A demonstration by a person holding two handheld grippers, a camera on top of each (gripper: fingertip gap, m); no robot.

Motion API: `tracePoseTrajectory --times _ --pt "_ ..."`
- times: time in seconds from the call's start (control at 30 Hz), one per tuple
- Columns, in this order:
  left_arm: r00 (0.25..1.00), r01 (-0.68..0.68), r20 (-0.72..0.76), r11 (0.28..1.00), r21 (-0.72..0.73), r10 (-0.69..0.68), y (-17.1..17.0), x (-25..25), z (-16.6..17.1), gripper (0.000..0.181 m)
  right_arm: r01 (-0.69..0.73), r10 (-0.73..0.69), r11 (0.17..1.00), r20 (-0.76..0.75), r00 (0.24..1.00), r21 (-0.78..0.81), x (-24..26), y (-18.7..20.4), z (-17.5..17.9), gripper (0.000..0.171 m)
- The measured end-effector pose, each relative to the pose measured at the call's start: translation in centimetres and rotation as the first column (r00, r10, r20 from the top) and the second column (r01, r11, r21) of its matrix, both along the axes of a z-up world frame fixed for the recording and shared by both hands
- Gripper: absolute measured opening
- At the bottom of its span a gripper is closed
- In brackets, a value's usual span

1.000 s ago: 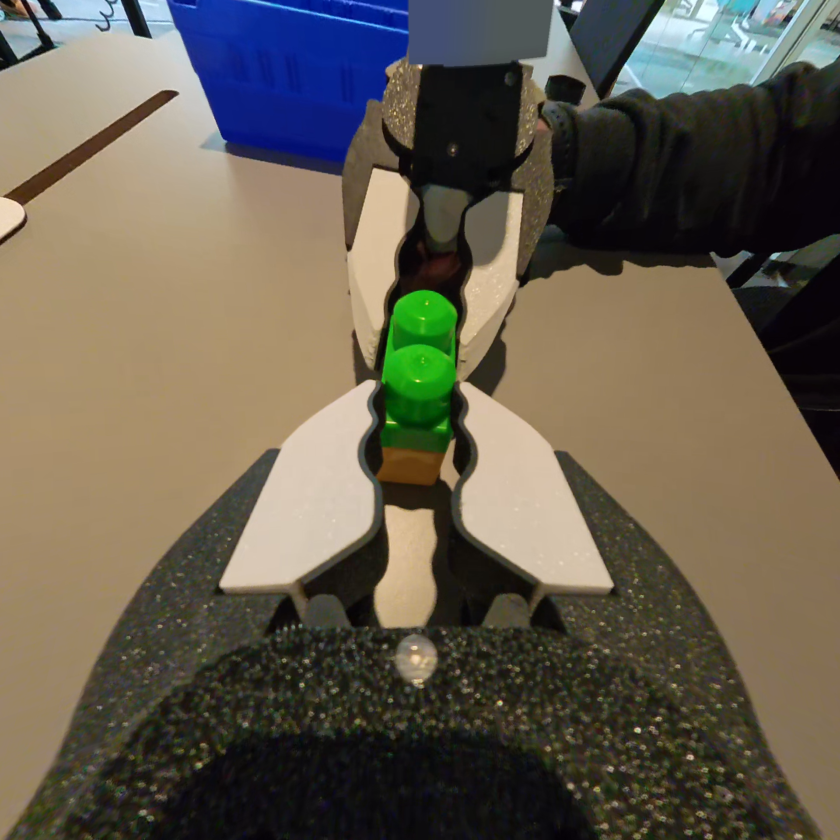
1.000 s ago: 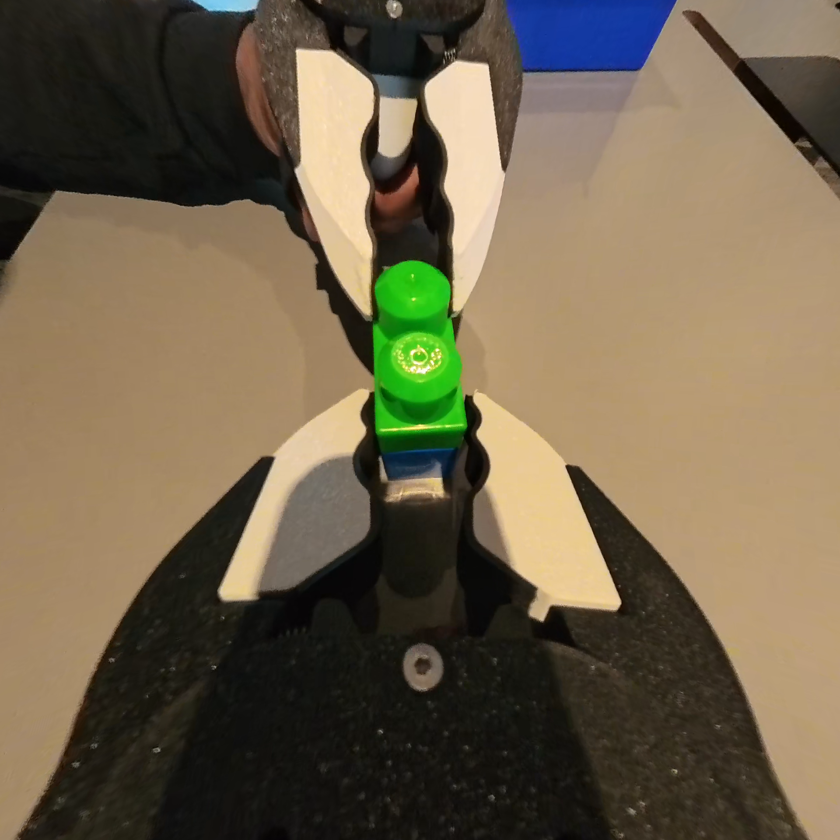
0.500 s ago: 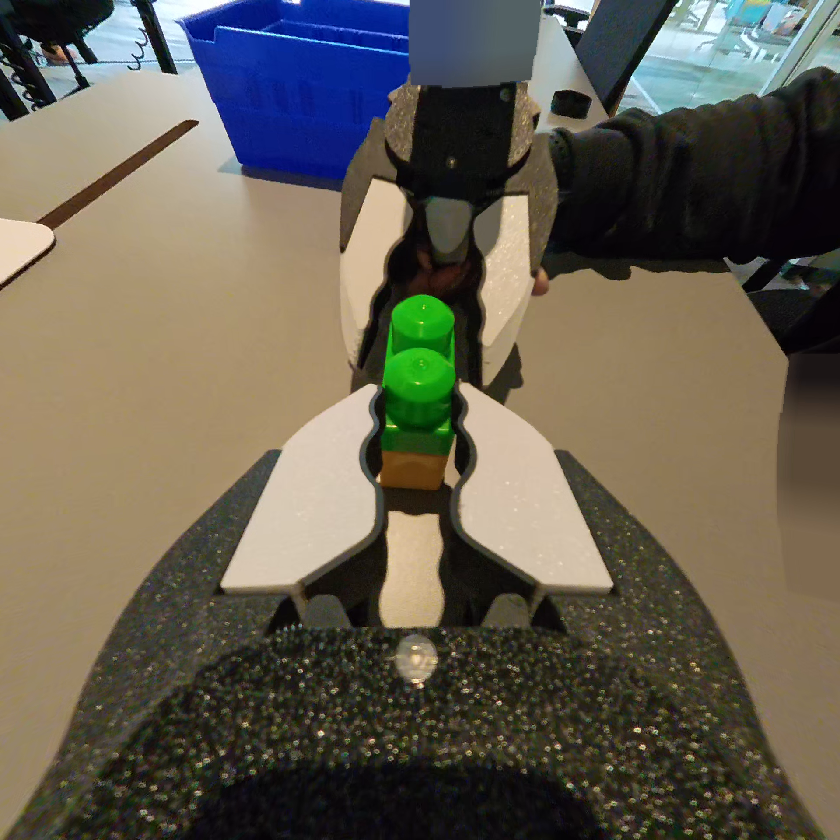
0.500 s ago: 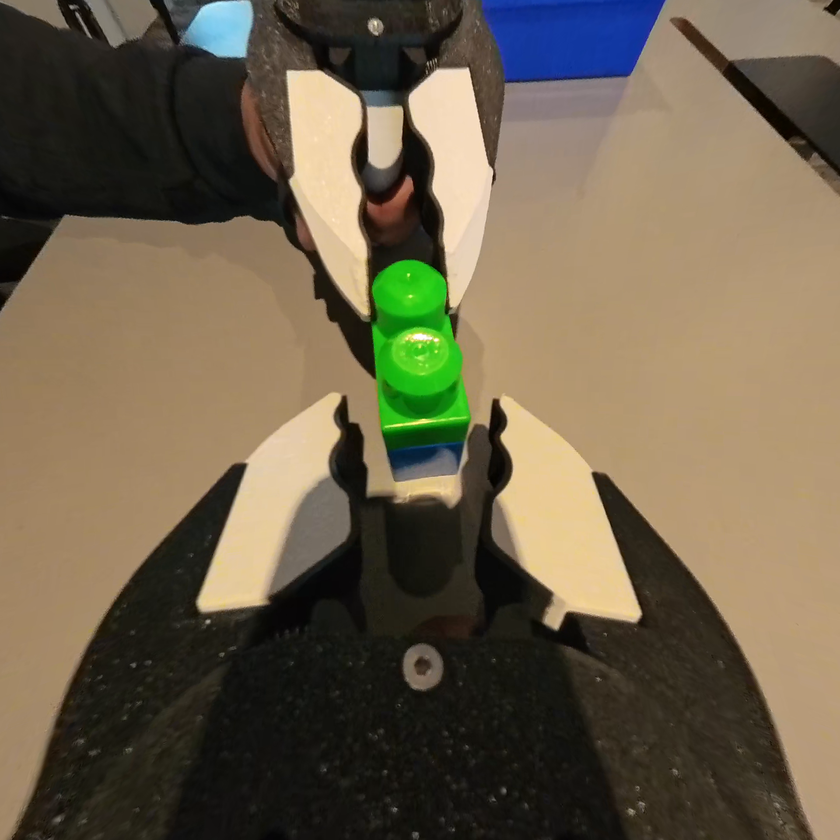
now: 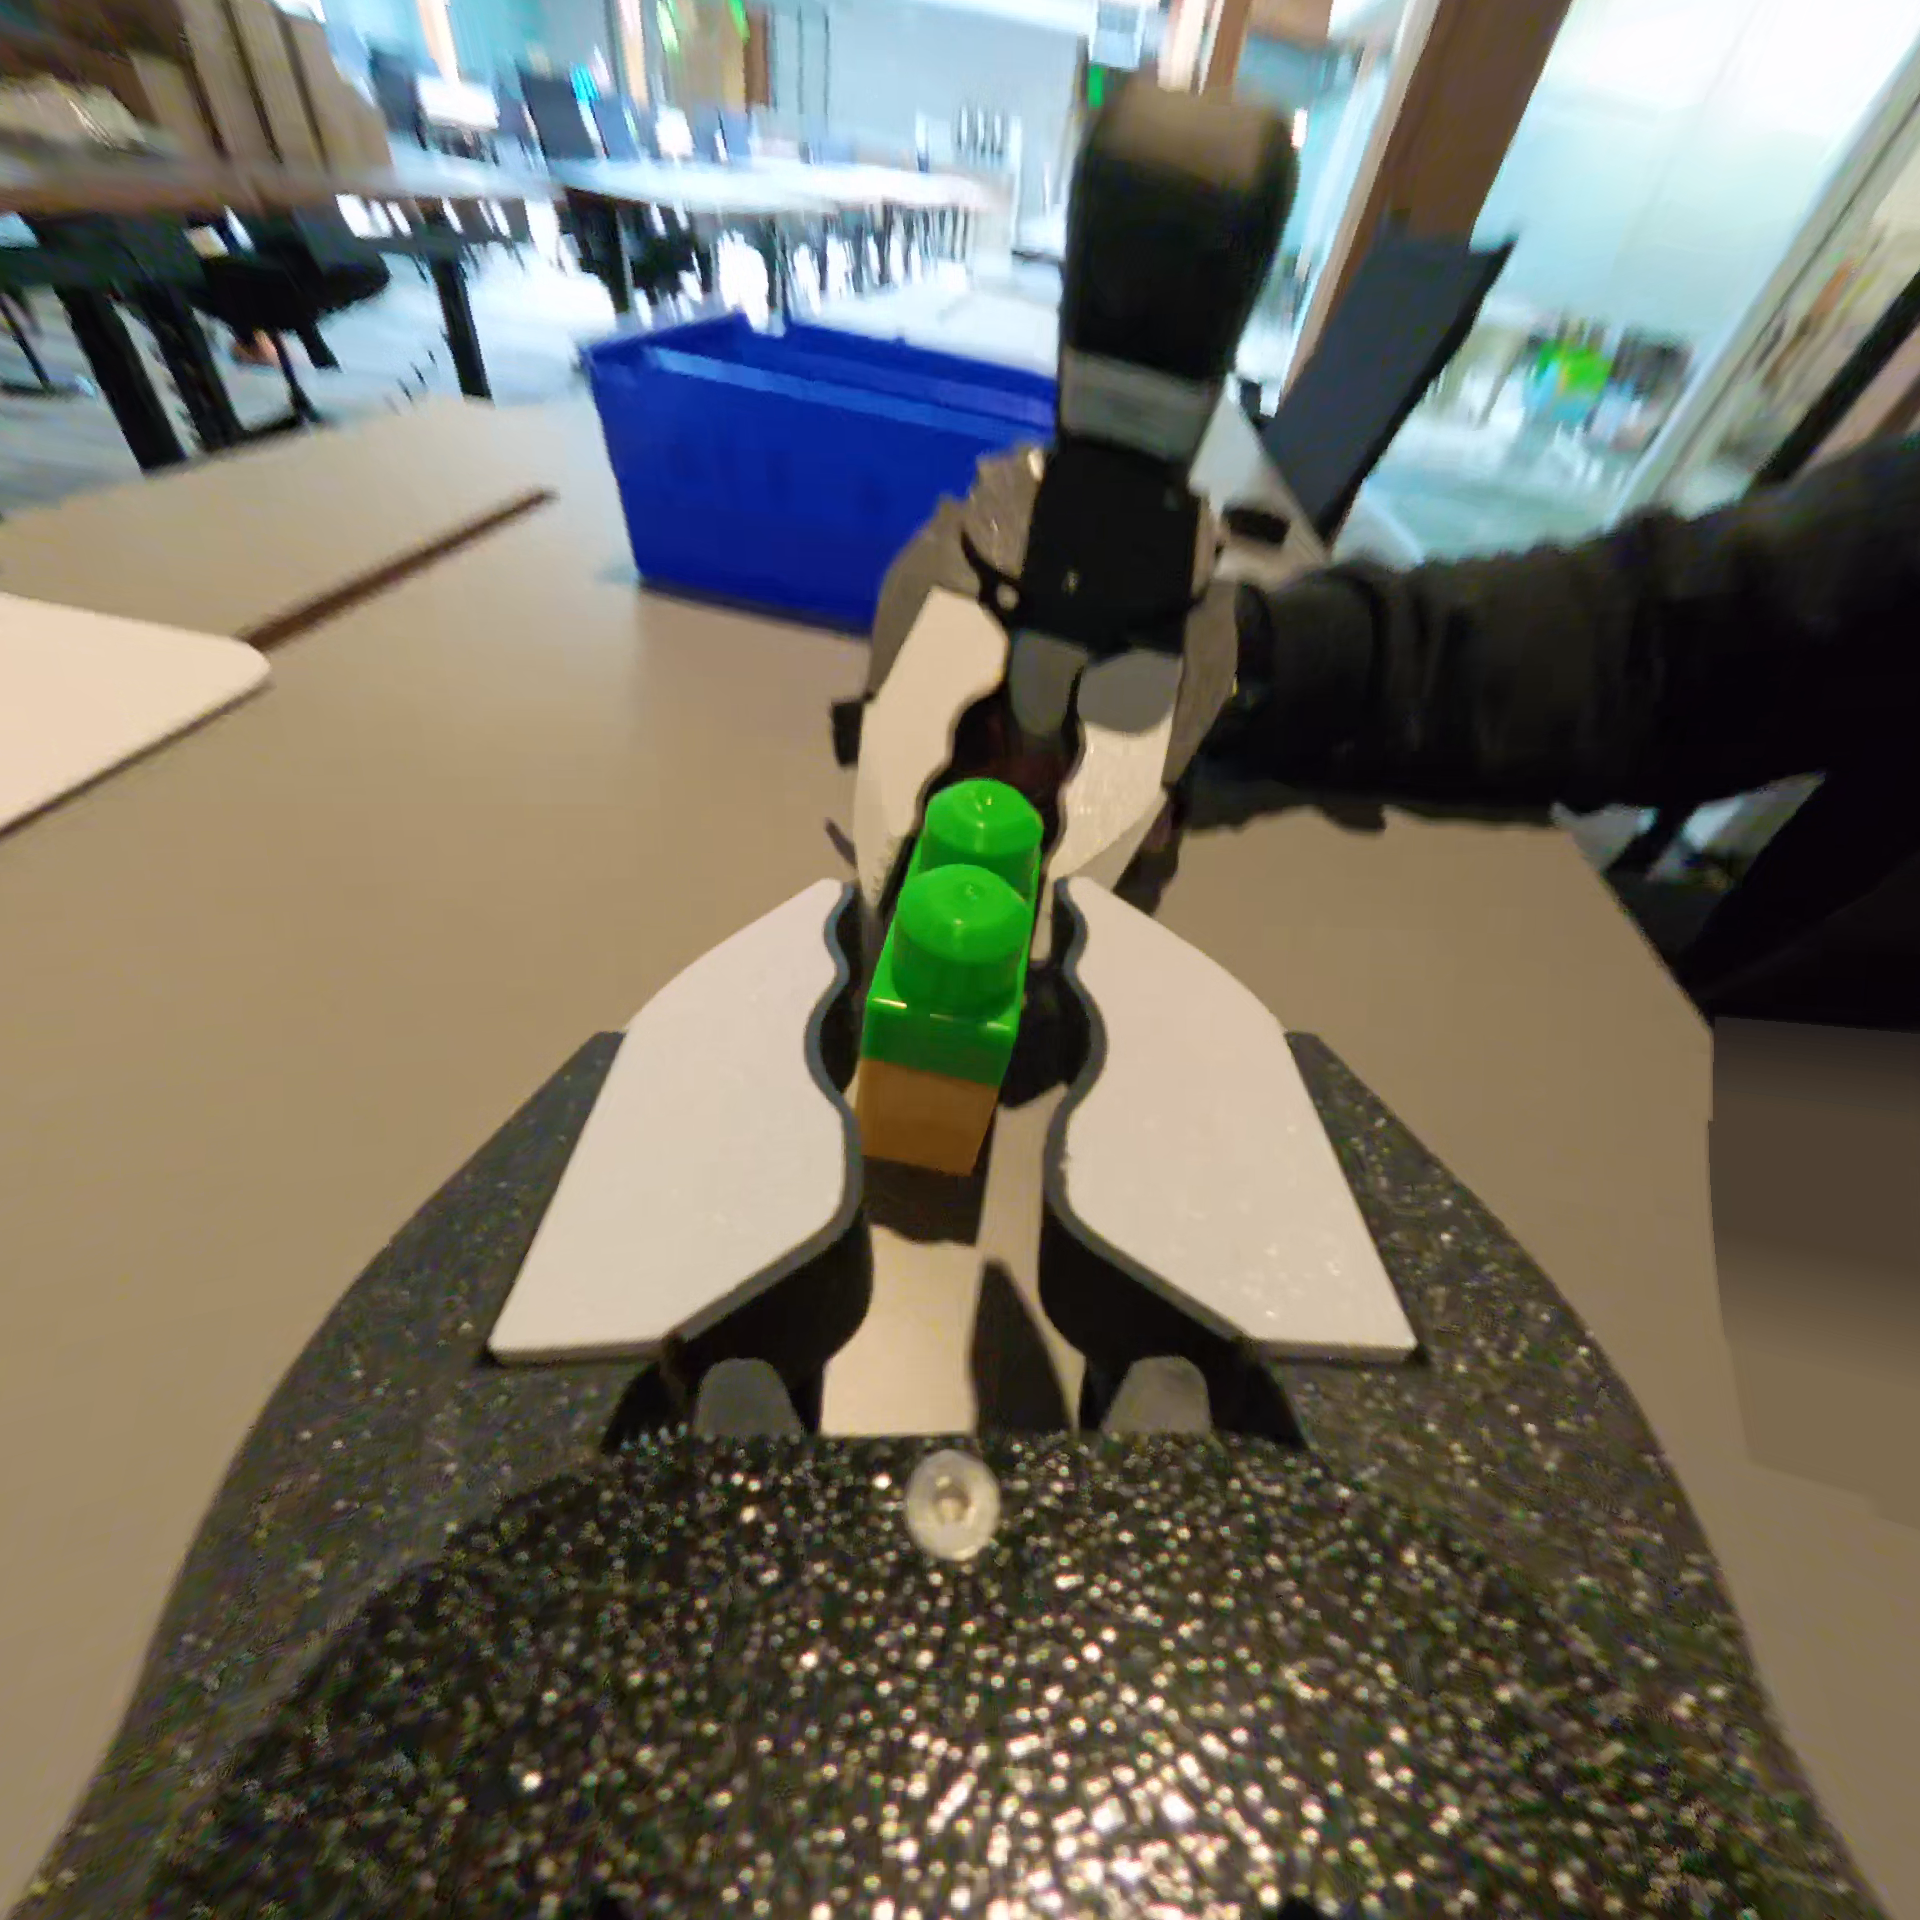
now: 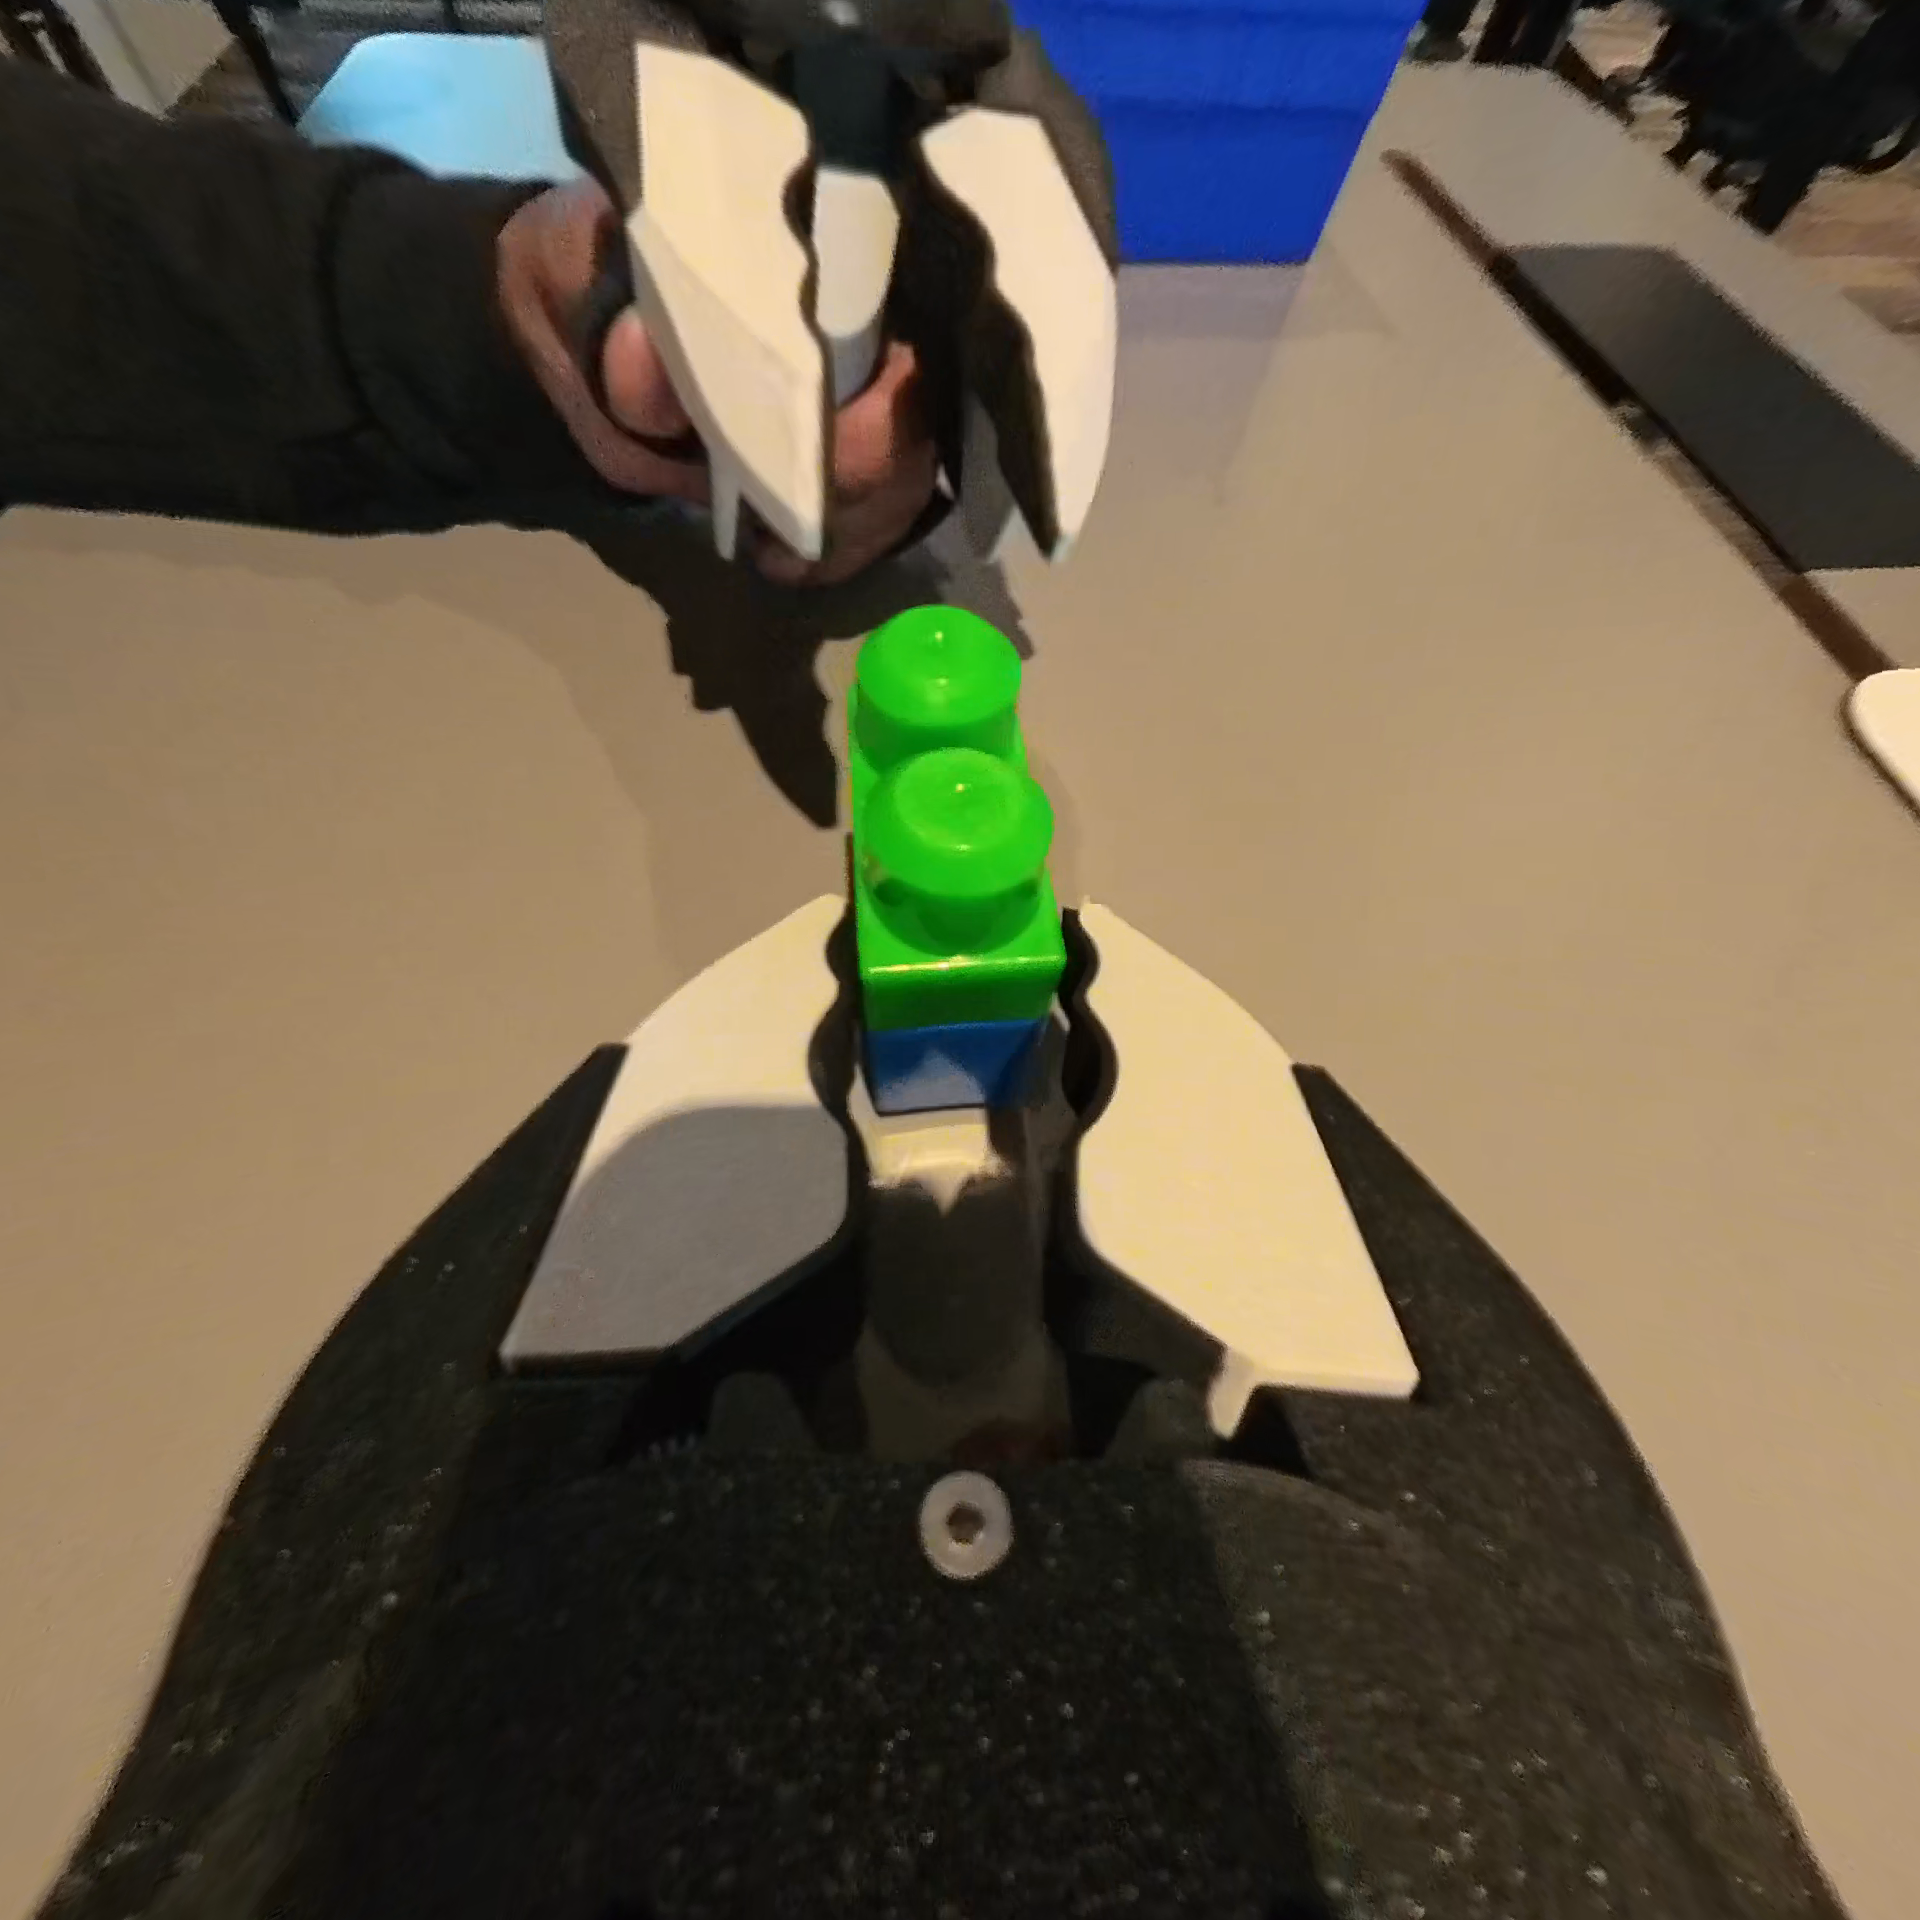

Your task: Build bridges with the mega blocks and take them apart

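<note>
A small bridge stands on the grey table (image 5: pixel 416 883): a green two-stud block (image 5: pixel 951 956) (image 6: pixel 951 862) lies across a tan block (image 5: pixel 920 1117) at my left end and a blue block (image 6: pixel 951 1060) at my right end. My right gripper (image 6: pixel 956 925) is shut on the green block's near end above the blue block; it also shows in the left wrist view (image 5: pixel 997 831). My left gripper (image 5: pixel 951 894) is open, its fingers apart from the block's sides. In the right wrist view it (image 6: pixel 914 530) hangs lifted above and behind the far stud.
A blue bin (image 5: pixel 810 488) (image 6: pixel 1216 125) stands at the table's far end. A white board (image 5: pixel 94 707) (image 6: pixel 1891 727) lies off to one side. A dark-sleeved arm (image 5: pixel 1558 675) and a hand (image 6: pixel 623 395) hold the grippers. My hands' fingertips stand some 6 cm from each other.
My right gripper opened half a second ago and has shut on the block again. My left gripper has let go, opened and lifted up and back from the bridge.
</note>
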State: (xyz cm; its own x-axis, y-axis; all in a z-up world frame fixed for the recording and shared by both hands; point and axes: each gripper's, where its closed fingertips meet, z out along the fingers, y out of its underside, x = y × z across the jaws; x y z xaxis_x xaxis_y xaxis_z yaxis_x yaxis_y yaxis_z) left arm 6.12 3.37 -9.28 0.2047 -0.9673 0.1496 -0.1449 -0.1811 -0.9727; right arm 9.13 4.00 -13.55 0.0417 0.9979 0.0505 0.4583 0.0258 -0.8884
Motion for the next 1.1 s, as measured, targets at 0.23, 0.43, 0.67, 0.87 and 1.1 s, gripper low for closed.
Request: tracePoseTrajectory --times 0.23,0.43,0.67,0.87,1.1 --pt "0.959 -0.127 0.245 0.988 -0.088 0.145 2.6 -3.5 3.1 0.034 0.207 -0.192 0.978 -0.318 0.928 0.014 2.0 2.5 8.8 0.037" --pt "0.974 -0.122 0.176 0.986 -0.115 0.141 2.6 -2.8 1.7 0.034 0.549 -0.412 0.833 -0.585 0.698 0.069 12.0 6.0 19.0 0.037" --pt "0.991 -0.111 0.066 0.991 -0.070 0.116 1.9 -1.2 0.3 0.034 0.871 -0.681 0.490 -0.611 0.404 0.031 29.2 10.0 21.5 0.036" --pt "0.991 -0.115 0.065 0.991 -0.071 0.120 2.0 -0.9 0.2 0.033 0.913 -0.868 0.398 -0.362 0.340 -0.096 34.2 15.5 12.2 0.037" --pt "0.990 -0.121 0.066 0.990 -0.073 0.125 2.1 -1.0 0.2 0.033 0.930 -0.929 0.366 -0.078 0.362 -0.037 33.7 18.2 4.5 0.037"
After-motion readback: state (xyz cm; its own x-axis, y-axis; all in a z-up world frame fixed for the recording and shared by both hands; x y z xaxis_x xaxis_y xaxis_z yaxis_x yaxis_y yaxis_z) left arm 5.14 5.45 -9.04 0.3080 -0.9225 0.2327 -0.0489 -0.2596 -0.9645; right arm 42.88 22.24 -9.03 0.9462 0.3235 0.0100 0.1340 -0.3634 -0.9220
